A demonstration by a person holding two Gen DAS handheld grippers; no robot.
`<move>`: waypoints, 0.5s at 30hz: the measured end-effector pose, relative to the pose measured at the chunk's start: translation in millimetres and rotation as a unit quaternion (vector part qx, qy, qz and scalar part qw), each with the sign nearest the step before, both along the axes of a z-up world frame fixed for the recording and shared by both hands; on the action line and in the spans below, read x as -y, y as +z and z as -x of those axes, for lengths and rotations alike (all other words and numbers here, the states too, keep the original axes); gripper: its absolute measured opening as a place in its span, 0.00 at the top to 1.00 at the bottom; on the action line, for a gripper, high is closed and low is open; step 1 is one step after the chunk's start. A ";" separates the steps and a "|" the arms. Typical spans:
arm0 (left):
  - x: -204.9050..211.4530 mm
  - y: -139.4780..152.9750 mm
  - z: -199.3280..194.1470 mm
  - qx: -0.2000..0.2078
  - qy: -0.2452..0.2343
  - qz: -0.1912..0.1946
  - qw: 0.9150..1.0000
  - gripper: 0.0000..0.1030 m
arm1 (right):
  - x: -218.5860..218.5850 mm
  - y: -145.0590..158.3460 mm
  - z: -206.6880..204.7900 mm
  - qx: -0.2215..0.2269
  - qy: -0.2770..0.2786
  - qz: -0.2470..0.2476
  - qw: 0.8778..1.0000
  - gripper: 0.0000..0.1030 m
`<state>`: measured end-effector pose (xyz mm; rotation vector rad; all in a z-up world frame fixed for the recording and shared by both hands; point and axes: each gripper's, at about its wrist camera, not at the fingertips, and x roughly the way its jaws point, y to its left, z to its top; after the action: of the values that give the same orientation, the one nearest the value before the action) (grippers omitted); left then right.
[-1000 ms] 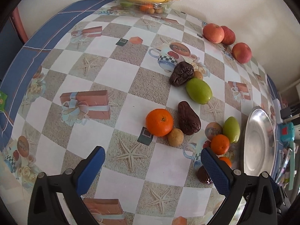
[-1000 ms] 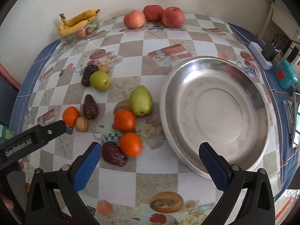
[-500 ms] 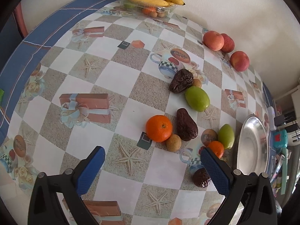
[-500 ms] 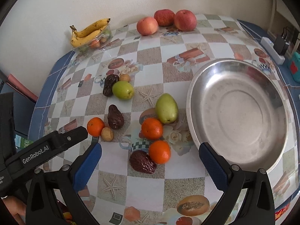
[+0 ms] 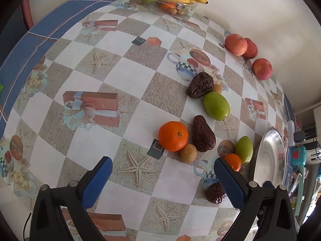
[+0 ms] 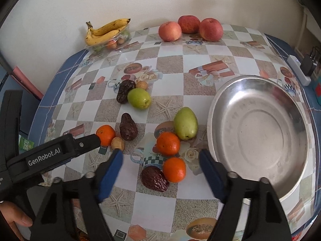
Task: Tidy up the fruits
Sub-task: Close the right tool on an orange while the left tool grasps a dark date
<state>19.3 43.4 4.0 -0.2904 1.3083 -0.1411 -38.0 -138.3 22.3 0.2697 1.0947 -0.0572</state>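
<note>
Fruit lies scattered on a patterned tablecloth (image 6: 172, 68) beside an empty steel dish (image 6: 258, 132) as I bring both grippers in, each with jaws wide apart and holding nothing.

My right gripper (image 6: 160, 170) hangs just above the cluster nearest the dish: two oranges, one (image 6: 174, 169) close to the fingertips and one (image 6: 168, 143) just beyond it, a dark wrinkled fruit (image 6: 154, 178) touching the nearer orange on the side away from the dish, and a green mango (image 6: 185, 123) nearest the dish rim. That nearer orange sits almost dead centre between the jaws, slightly toward the dish side. Round as it is, it offers no long axis to line up on. The wrinkled fruit lies slantwise, its long axis running toward the orange, and would crowd a closing finger, I judge.

My left gripper (image 5: 162, 172) sits farther from the dish, pointed at a third orange (image 5: 173, 136) with a small tan fruit (image 5: 188, 153) and another dark fruit (image 5: 203, 133) touching it. Apples (image 6: 190, 28) and bananas (image 6: 106, 30) wait by the wall, well apart from the dish.

The right gripper is plainly nearer the dish, so the nearer orange looks like the first pick.
</note>
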 end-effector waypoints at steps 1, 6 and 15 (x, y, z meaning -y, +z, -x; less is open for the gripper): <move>-0.1 0.3 0.2 0.000 -0.001 0.001 1.000 0.01 | -0.5 -2.4 -0.6 -0.005 0.002 0.000 1.000 0.30; 8.5 -8.7 0.7 -0.018 -0.014 -0.002 1.000 0.01 | 2.3 -16.4 -4.3 -0.027 0.002 -0.009 1.000 0.53; 28.4 -35.0 3.3 -0.079 -0.033 0.008 0.996 0.05 | 8.5 -38.5 -8.3 -0.059 -0.005 0.007 0.998 0.64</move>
<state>16.0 15.1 -31.0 -0.2766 1.4752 -0.1865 -29.8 -146.8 -16.2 0.2628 1.2101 -0.0903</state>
